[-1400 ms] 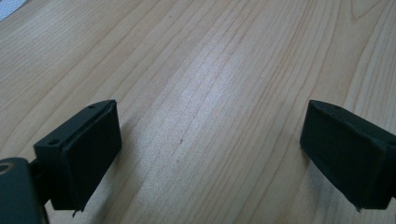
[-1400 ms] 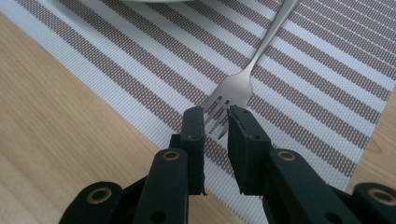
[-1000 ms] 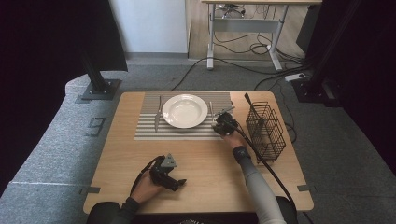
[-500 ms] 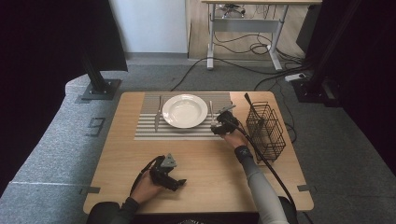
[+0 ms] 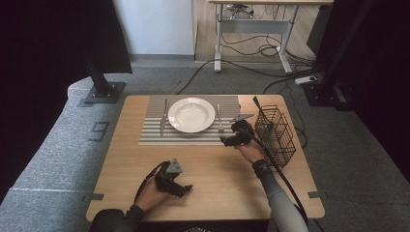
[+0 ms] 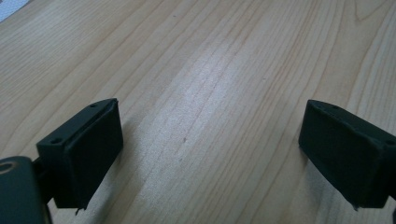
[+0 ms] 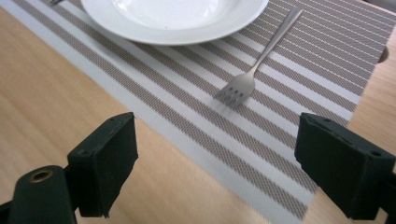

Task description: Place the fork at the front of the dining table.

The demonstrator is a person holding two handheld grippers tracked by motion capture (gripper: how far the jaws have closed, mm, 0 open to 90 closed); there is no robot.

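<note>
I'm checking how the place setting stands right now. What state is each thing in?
Fork: lying flat on the mat, right of the plate, let go.
Knife: flat on the mat, left of the plate.
Plate: empty, on the mat.
Mat: spread flat.
Wire basket: upright, looks empty.
Right gripper: open, jaws just opened, nothing between.
Left gripper: open, empty.

A placemat lies at the far middle of the table. On it a plate sits between a knife on its left and a fork on its right. A wire basket stands at the table's right, beside the placemat.
</note>
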